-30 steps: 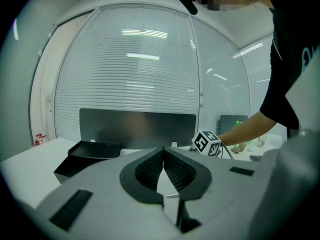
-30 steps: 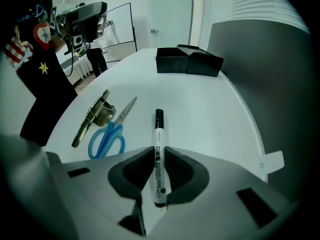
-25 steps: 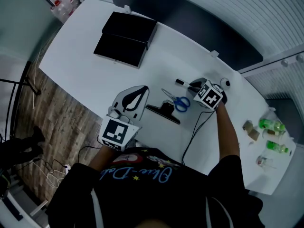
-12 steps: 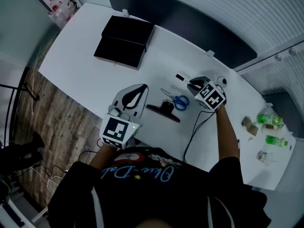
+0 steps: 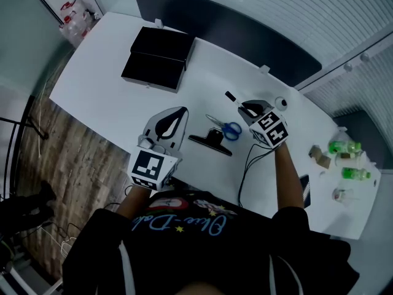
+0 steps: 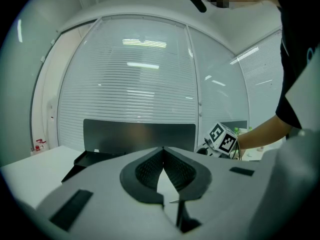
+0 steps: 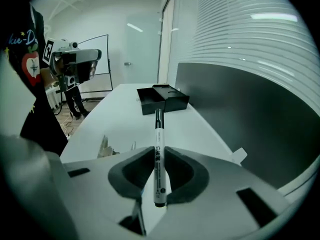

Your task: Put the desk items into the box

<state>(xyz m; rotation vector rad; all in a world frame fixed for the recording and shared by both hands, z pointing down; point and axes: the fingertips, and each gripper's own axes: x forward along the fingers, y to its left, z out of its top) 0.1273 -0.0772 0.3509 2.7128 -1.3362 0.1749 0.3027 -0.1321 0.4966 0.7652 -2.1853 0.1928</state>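
The box lies open on the table, at the far left of the head view, its two black halves side by side. The left gripper hangs at about 6 o'clock from it. Its jaws are pressed together with nothing between them, so it is the nearer hand but carries nothing.

Further right, the blue-handled scissors and a flat black item, too small to identify, lie on the table between the two grippers.

At the right, the right gripper is clenched on a marker pen. The pads grip its lower barrel and the capped end sticks out ahead of the jaws. The pen's long axis runs straight along the gripper's own line.

In the head view the pen points to about 10 o'clock, which is also where the box lies from this gripper, well apart across bare table. In the right gripper view the box sits at 12 o'clock, just beyond the pen's tip. The coming move therefore looks like a carry along the pen's own axis.
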